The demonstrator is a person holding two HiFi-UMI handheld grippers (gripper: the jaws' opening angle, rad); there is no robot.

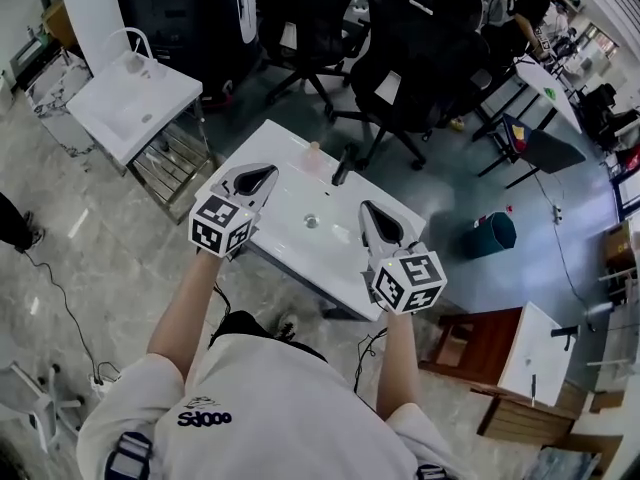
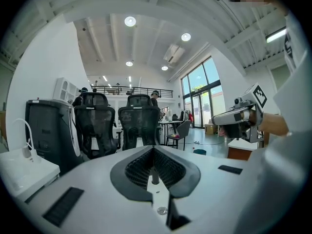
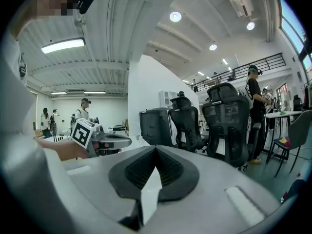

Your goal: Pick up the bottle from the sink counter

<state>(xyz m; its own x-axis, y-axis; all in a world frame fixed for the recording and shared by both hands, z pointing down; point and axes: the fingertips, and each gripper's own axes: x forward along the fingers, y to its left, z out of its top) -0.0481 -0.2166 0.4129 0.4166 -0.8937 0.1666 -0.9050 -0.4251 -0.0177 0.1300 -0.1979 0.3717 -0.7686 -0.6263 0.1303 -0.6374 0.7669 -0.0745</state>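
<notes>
Left gripper: jaws closed, pads meeting, nothing between them. It is held over the left part of the sink counter, pointing away from me.

Right gripper: jaws closed as well, empty. It is held over the counter's right part, roughly level with the left one, and the two are well apart.

Bottle: small and pale, upright on the counter's far edge, just left of the dark tap. It lies beyond both grippers and between their lines; neither touches it.

Drain: in the basin, between the two grippers.

Black chairs stand on the floor past the counter.
</notes>
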